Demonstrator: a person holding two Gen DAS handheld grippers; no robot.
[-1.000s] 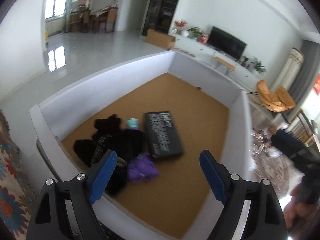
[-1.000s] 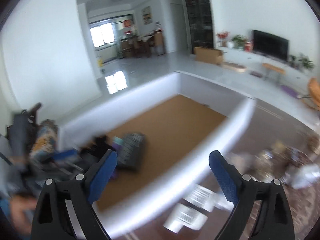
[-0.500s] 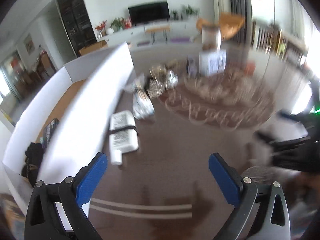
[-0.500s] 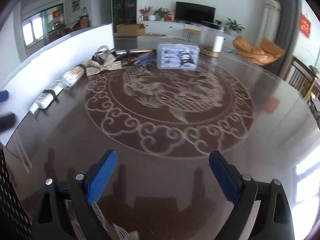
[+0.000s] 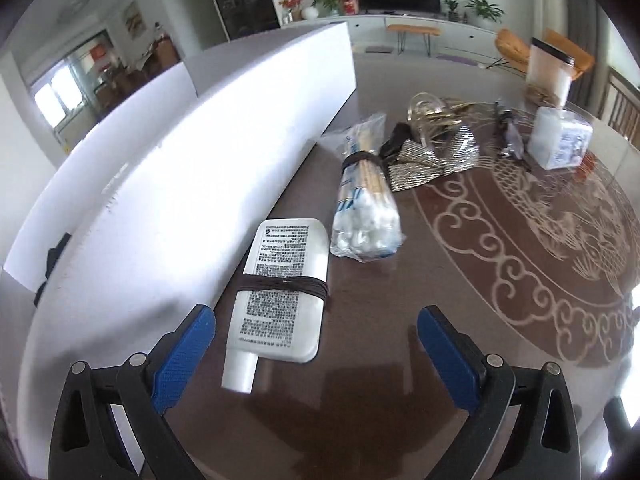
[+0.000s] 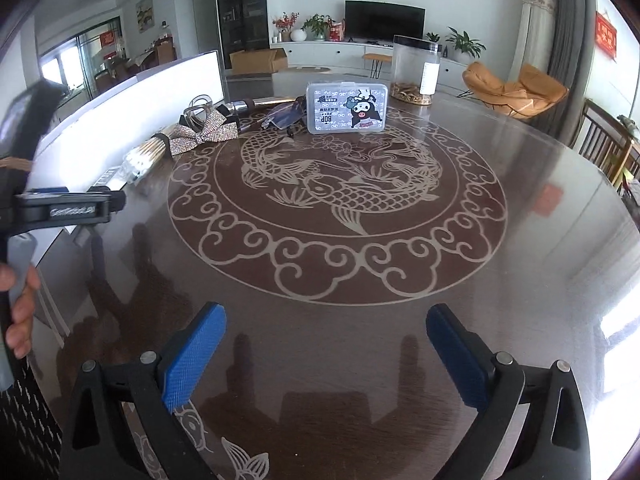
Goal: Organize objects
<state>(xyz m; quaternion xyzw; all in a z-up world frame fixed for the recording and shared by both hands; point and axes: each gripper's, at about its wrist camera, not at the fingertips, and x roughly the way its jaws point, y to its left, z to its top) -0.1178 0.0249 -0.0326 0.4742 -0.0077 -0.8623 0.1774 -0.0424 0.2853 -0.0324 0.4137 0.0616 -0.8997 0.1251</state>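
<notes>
The left hand-held gripper (image 5: 316,334) has two matt black plastic arms shaped as open triangular frames, each tipped with a blue textured pad (image 5: 184,344) on its inner face. Round silver screw heads sit on each arm, at about 8 and 4 o'clock in its view. The right hand-held gripper (image 6: 326,346) is built alike: black frames, blue cross-hatched pads (image 6: 194,354), silver screws. At 9 o'clock in the right view, the left gripper's black body bears pale lettering too blurred to read, with a person's fingers (image 6: 20,316) below it.

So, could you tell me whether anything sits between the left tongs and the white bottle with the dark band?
Nothing visible does. The left tongs stand open just above the white bottle, whose cap end already lies between the pads, beside the white box wall.
</notes>
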